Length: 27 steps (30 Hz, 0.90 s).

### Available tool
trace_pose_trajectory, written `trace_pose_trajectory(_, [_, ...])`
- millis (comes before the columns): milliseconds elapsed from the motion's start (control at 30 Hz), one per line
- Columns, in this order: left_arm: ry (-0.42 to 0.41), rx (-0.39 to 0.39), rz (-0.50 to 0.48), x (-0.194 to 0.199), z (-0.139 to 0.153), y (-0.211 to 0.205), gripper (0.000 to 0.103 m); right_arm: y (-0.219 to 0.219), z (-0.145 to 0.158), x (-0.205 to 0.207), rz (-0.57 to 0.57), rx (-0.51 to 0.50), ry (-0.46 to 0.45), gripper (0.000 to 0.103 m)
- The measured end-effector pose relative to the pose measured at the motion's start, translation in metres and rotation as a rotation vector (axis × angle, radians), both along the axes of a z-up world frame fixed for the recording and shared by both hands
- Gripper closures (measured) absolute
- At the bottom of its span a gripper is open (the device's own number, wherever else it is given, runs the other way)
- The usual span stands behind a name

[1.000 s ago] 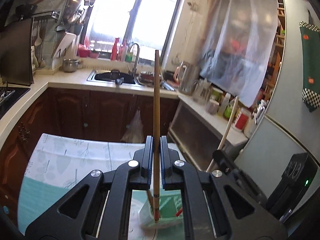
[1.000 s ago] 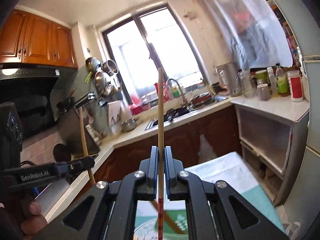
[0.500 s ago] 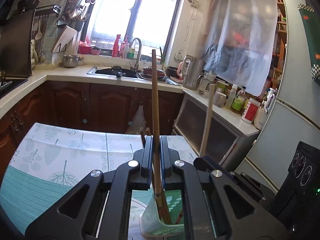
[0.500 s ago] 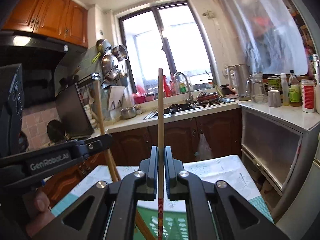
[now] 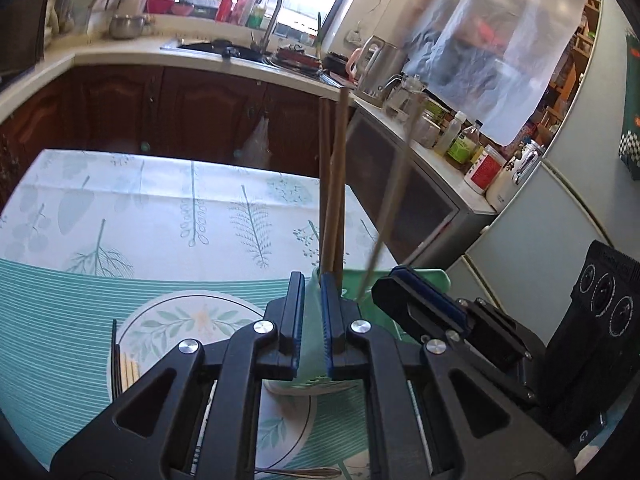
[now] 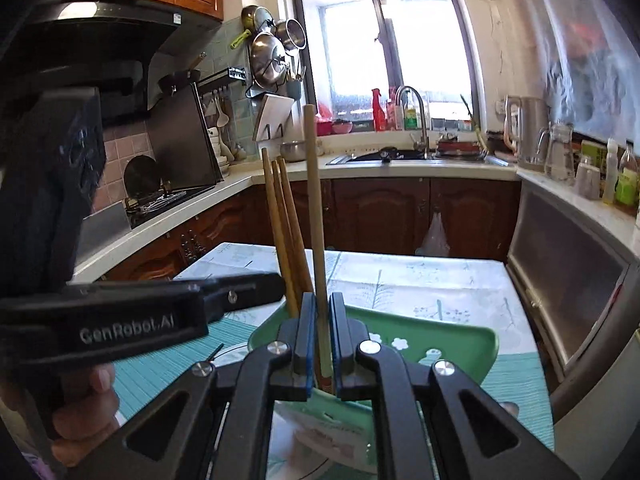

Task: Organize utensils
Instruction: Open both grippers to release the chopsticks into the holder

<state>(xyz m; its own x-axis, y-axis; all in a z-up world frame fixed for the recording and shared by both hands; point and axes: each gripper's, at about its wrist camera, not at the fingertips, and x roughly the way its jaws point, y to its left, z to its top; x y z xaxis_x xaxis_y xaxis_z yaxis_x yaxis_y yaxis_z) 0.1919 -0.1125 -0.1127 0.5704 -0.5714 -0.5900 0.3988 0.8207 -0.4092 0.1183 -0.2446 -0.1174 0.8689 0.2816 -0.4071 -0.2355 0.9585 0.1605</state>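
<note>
A green utensil holder (image 5: 316, 360) (image 6: 400, 344) stands on a round plate (image 5: 184, 320) on the table. Several brown chopsticks (image 5: 332, 184) (image 6: 280, 232) stand in it. My left gripper (image 5: 311, 320) is slightly open and empty, with the holder's rim between its jaws; the chopstick it held stands in the holder. My right gripper (image 6: 320, 344) still has a chopstick (image 6: 316, 232) upright between its jaws, its lower end down in the holder. The right gripper (image 5: 420, 300) shows in the left wrist view, and the left gripper (image 6: 160, 312) in the right wrist view.
The table carries a leaf-print cloth (image 5: 160, 208) and a teal striped mat (image 5: 48, 312). A fork and pale sticks (image 5: 126, 368) lie left of the plate. A metal utensil (image 5: 300, 472) lies near the front edge. Counters, a sink (image 6: 400, 156) and a fridge (image 5: 560, 208) surround the table.
Both grippers have come down to the holder. My left gripper has let go of its chopstick, which now stands in the holder. The right chopstick's lower end has gone into the holder.
</note>
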Motion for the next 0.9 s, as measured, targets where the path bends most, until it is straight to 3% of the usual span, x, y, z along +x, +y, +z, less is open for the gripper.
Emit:
trace_pose_trajectory(33, [0.014, -0.008, -0.013, 0.005, 0.001, 0.002, 0.092, 0.000, 0.002, 0.001, -0.002, 0.010, 0.010, 0.093])
trace_pose_trajectory(167, [0.035, -0.047, -0.037, 0.022, 0.006, 0.009, 0.056, -0.001, 0.007, 0.002, -0.011, 0.041, 0.021, 0.079])
trace_pose_trajectory(267, [0.021, -0.068, -0.051, 0.033, 0.012, 0.013, 0.051, -0.002, 0.010, 0.003, -0.006, 0.074, 0.027, 0.079])
trace_pose_trajectory(467, [-0.006, -0.045, -0.087, 0.049, 0.026, -0.002, 0.051, -0.002, 0.009, 0.004, -0.050, 0.072, 0.043, 0.079])
trace_pose_trajectory(600, [-0.023, -0.042, -0.166, 0.044, 0.037, -0.022, 0.054, -0.011, 0.005, -0.002, -0.112, 0.113, 0.049, 0.079])
trace_pose_trajectory(700, [-0.066, -0.023, -0.248, 0.026, 0.050, -0.038, 0.064, -0.018, 0.002, -0.010, -0.149, 0.134, 0.050, 0.079])
trace_pose_trajectory(767, [-0.082, -0.024, -0.288, 0.016, 0.057, -0.046, 0.078, -0.021, 0.000, -0.016, -0.166, 0.136, 0.051, 0.079])
trace_pose_trajectory(867, [-0.118, 0.003, -0.309, 0.002, 0.067, -0.055, 0.093, -0.024, -0.003, -0.026, -0.184, 0.139, 0.053, 0.079])
trace_pose_trajectory(900, [-0.126, 0.024, -0.307, -0.001, 0.070, -0.058, 0.093, -0.026, -0.004, -0.030, -0.186, 0.148, 0.055, 0.079])
